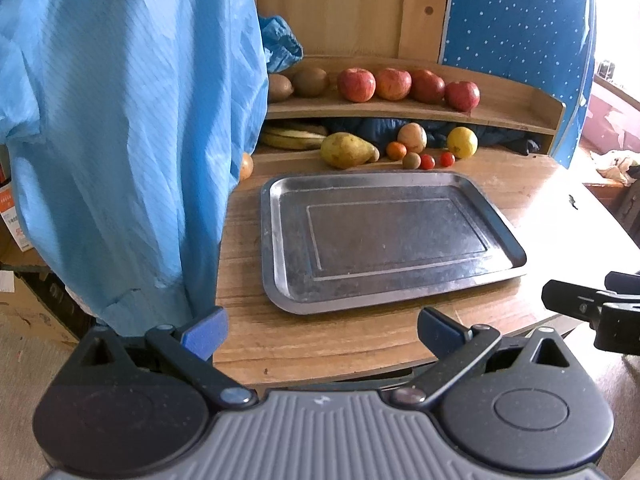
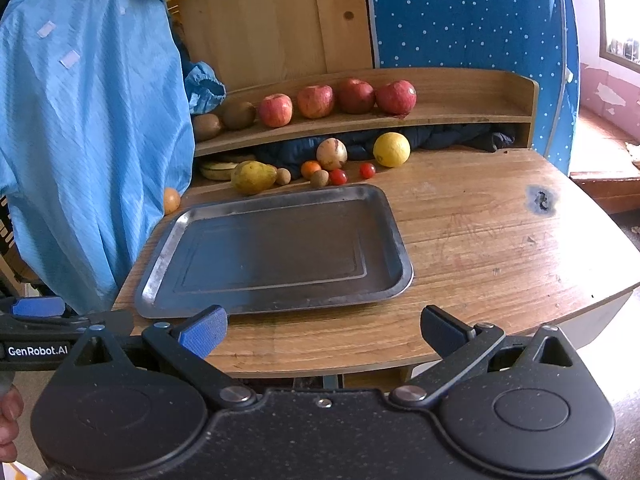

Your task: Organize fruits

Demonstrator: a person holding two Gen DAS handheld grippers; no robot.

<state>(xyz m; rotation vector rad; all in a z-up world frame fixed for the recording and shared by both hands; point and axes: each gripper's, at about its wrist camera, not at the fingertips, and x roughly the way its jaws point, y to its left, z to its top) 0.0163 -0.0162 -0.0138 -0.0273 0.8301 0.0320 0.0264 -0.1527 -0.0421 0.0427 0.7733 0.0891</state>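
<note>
Both empty, spread wide: left gripper (image 1: 320,330), right gripper (image 2: 323,330). Fruit row (image 2: 320,170) straight ahead past bare tray (image 2: 394,216), neither gripper clearly nearer.

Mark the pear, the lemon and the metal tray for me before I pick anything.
pear (image 2: 253,176), right wrist view, on the middle of its yellow-green body.
lemon (image 2: 391,149), right wrist view, on the centre of its yellow skin.
metal tray (image 1: 276,240), left wrist view, on its left rim.
</note>
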